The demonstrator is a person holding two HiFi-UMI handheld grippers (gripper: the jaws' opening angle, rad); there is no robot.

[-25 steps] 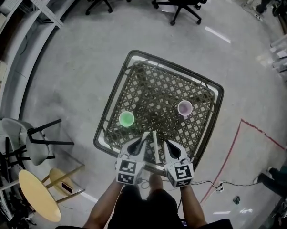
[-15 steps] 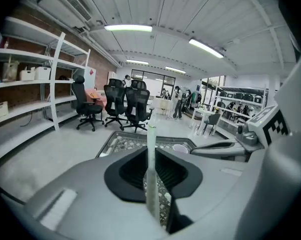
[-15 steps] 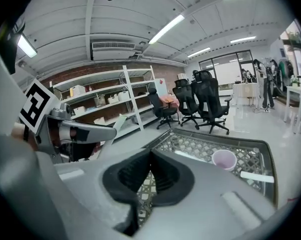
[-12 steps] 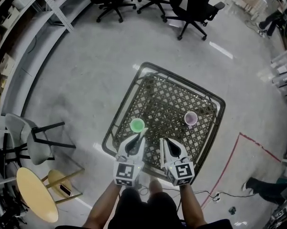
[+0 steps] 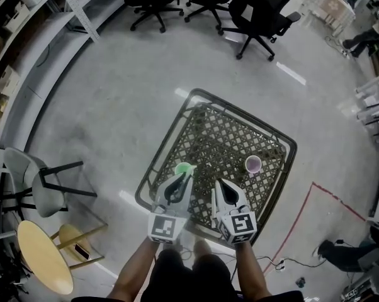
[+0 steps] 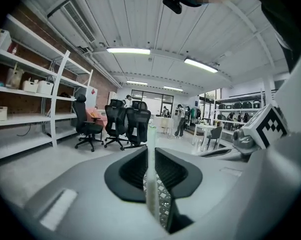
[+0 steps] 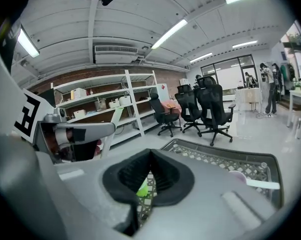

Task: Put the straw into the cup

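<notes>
A green cup [image 5: 183, 168] and a purple cup [image 5: 253, 164] stand on the lattice table [image 5: 208, 131]. My left gripper [image 5: 181, 177] is shut on a pale straw [image 6: 151, 149] that stands upright between its jaws. In the head view its tips overlap the green cup's near rim. The same straw [image 7: 111, 126] shows slanted in the left gripper in the right gripper view. My right gripper [image 5: 219, 185] is shut and empty, just right of the left one. The green cup [image 7: 141, 188] shows through the gap under its jaws, with the purple cup [image 7: 238, 176] to the right.
A second pale stick [image 5: 213, 206] lies near the table's front edge between the grippers. Black office chairs [image 5: 259, 8] stand on the floor beyond the table. A grey chair [image 5: 32, 181] and a round yellow stool [image 5: 41, 257] are at the left, with shelving [image 5: 26, 17] along the wall.
Both grippers have risen and moved forward over the table. The left gripper with the straw has come from short of the green cup up to its near rim.
</notes>
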